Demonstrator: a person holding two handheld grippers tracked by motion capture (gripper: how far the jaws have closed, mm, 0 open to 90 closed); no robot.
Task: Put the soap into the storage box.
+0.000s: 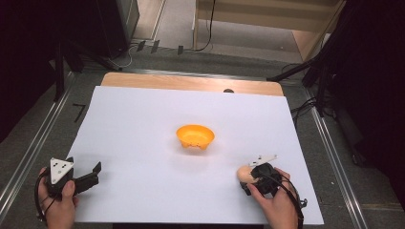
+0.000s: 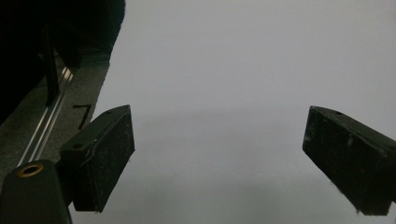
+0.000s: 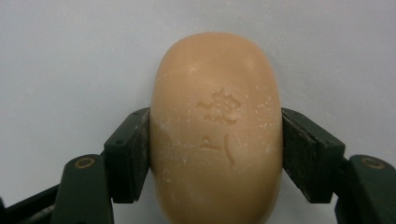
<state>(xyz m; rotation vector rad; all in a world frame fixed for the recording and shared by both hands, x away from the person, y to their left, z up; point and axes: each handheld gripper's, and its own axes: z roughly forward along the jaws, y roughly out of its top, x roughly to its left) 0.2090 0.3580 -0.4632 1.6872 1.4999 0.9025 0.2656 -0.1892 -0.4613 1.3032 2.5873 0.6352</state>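
Right hand-held gripper [image 3: 215, 154] is clamped on a bar of soap [image 3: 216, 126], one jaw pressed flat against each long side. Soap is peach-tan, rounded oval, w/ a small stamped mark on its top face; it sticks out well past the jaw tips. In the high view the same soap [image 1: 246, 174] sits at the near right part of the table [image 1: 143, 119], just left of the right hand-held gripper [image 1: 253, 179], w/ the person's right hand [image 1: 277, 205] wrapped around the gripper body. Can't tell whether the soap touches the white sheet or is held just above it.

Left hand-held gripper [image 2: 219, 158] has its jaws wide apart, nothing btwn them, just bare white sheet below. In the high view it's at the near left corner of the table [image 1: 90, 174], held by the left hand [image 1: 59, 205], grey three-cornered plate on top.

Orange bowl [image 1: 195, 137] stands about mid-table, upright, well apart from both grippers; nearer the soap than the left one.
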